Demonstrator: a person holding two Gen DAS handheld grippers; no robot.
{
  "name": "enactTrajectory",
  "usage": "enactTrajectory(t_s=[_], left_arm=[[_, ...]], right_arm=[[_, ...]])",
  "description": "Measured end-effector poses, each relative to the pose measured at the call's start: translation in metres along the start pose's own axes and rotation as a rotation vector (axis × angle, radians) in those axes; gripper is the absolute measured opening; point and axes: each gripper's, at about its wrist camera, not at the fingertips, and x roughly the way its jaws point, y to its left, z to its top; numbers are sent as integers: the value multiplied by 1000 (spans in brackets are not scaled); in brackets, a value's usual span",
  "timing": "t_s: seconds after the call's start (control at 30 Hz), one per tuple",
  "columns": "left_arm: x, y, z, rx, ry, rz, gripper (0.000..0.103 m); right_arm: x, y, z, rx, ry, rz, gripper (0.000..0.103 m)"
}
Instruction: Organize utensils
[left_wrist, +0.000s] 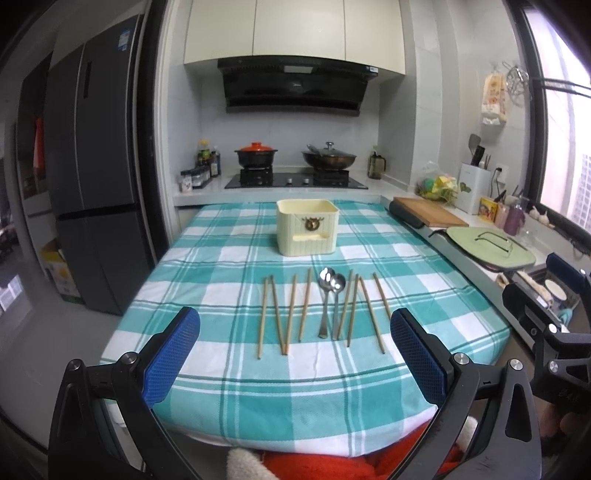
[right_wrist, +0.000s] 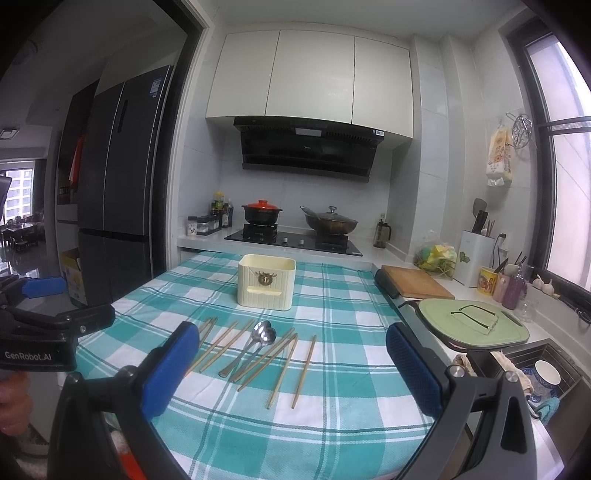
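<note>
Two claws, left (left_wrist: 295, 354) and right (right_wrist: 293, 367), gaping wide and empty at the near desk (left_wrist: 461, 302) edge. Chopsticks (left_wrist: 291, 312) and spoons (left_wrist: 330, 295) lie mid-cloth, cream bin (left_wrist: 307, 227) behind. Nothing's sorted yet, I'd say; next, pinch one chopstick.

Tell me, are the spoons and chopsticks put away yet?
Not yet. Nothing looks done: the two spoons and all the chopsticks lie on the checked cloth, in front of the cream holder. Nothing is in hand either: the left gripper and right gripper both have their jaws wide open and empty. Every utensil is left to move, presumably into the holder.
</note>
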Motion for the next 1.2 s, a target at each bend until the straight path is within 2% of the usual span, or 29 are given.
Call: enactTrajectory(t_s=[1.2], left_arm=[[27,0,6,15,31,3,103]], right_arm=[[29,2,-5,-8,48,26,103]])
